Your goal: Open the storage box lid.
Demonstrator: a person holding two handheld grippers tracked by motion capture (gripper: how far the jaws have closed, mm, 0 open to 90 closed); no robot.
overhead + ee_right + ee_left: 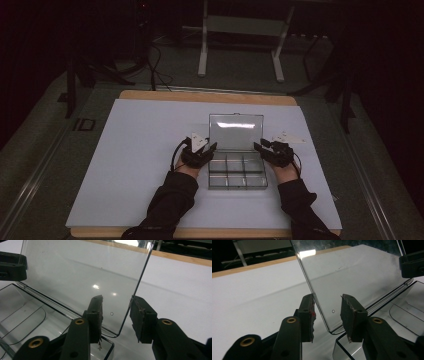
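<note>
Between each gripper's parted jaws stands a side edge of the raised lid [236, 131], ungripped.

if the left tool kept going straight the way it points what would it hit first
Most likely the clear lid of the open box: its side edge already stands between the left tool's open jaws, so going on would slide them further along the lid. Depth past it is hard to judge.

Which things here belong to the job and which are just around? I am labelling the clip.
In the job: clear compartment box, its raised lid, left gripper, right gripper, jaws either side of the lid's edges.
Just there: white sheet, wooden table, metal stand.
</note>
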